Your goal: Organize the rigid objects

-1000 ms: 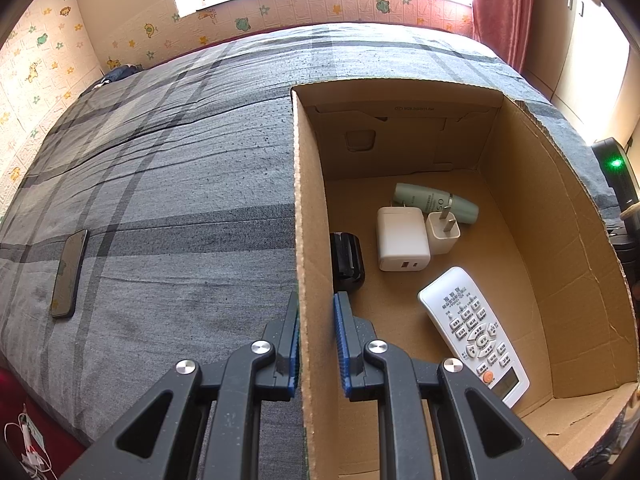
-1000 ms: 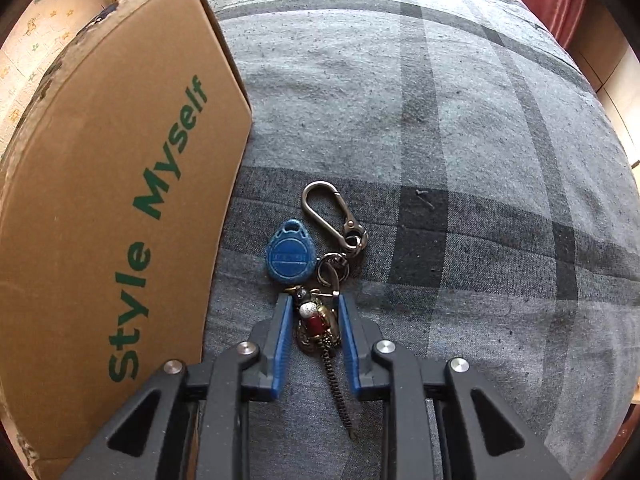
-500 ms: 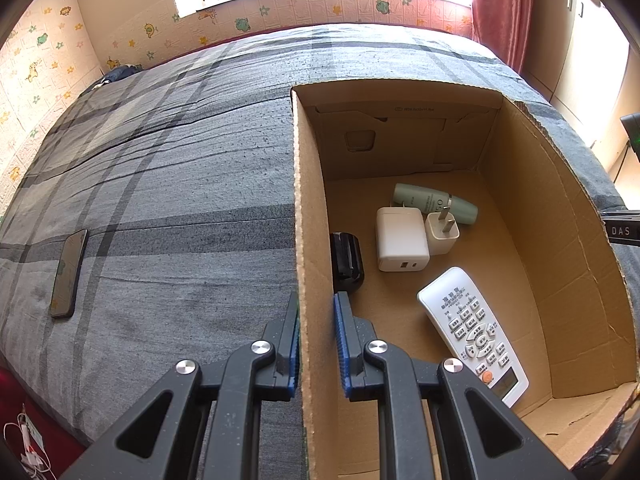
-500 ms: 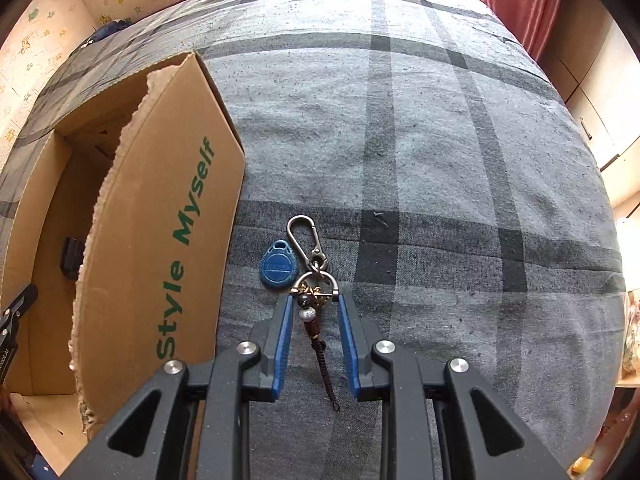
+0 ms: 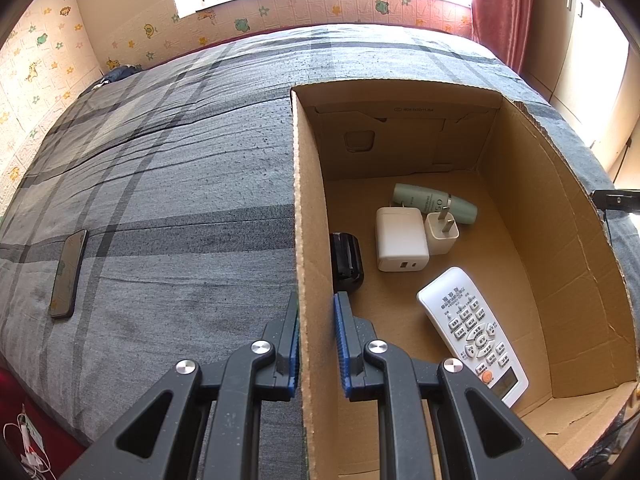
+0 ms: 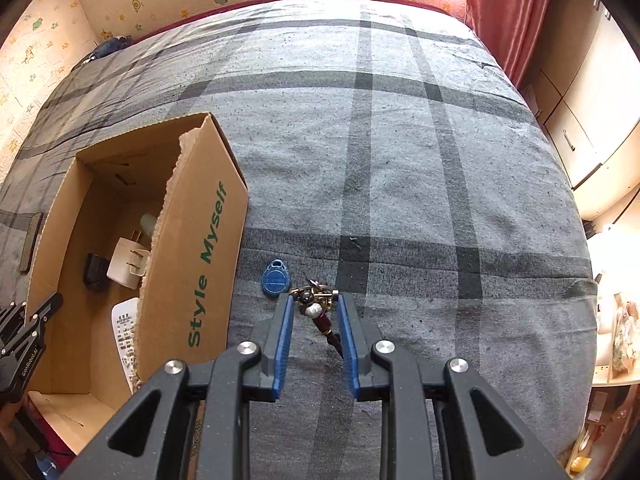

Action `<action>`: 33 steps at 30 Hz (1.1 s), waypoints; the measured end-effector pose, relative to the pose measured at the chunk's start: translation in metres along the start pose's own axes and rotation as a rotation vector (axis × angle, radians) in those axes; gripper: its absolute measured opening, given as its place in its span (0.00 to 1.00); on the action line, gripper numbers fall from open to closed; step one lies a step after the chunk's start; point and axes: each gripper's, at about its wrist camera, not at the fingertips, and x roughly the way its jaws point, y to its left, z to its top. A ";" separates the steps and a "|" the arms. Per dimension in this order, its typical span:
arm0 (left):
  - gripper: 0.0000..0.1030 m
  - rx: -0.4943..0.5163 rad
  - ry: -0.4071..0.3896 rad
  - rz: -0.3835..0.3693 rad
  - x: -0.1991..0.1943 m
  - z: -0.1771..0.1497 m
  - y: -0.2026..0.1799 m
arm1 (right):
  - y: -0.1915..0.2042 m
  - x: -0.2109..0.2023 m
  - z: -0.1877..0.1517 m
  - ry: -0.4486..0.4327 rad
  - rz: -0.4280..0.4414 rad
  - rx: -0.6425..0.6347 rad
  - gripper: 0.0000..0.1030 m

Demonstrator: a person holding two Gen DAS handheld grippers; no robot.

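Keys hang pinched between the blue pads of the right gripper (image 6: 313,308): the keyring bunch (image 6: 314,304) is clamped at its bead charm, clear of the bed (image 6: 400,160), with the blue teardrop fob (image 6: 275,278) dangling to one side and a thin dark tail trailing below. The grip sits on a small, lumpy cluster of metal rings, so the load can swing or slip; in my judgement the carry should be slow and level, high enough to clear the torn wall of the cardboard box (image 6: 192,248) to the left, with the release made low over a bare patch of floor.

The left gripper (image 5: 316,344) is closed narrow on the box's other wall, one pad on each face of the corrugated board, steadying it; that hold should stay firm, as the box rests on soft, creased grey plaid bedding and could tip.

Inside lie hard, smooth things: a white remote (image 5: 472,332) with rubbery keys, a glossy black case (image 5: 347,260) against the wall, a white charger block (image 5: 400,238) touching a smaller pronged plug (image 5: 441,232), and farthest, a pale green tube (image 5: 434,202). A dark phone (image 5: 68,274) lies flat on the bed, well apart.
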 end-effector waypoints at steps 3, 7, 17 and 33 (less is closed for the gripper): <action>0.16 0.001 0.001 0.000 0.000 0.001 0.000 | 0.001 -0.011 0.002 -0.013 -0.003 -0.004 0.22; 0.16 0.000 0.000 0.000 0.000 0.001 0.000 | 0.003 -0.022 0.004 -0.026 -0.003 -0.006 0.22; 0.16 0.002 0.001 0.001 0.000 0.001 0.000 | 0.016 -0.049 0.018 -0.067 -0.005 -0.034 0.22; 0.16 0.004 0.000 0.004 -0.001 0.000 -0.001 | 0.077 -0.107 0.046 -0.182 0.049 -0.150 0.00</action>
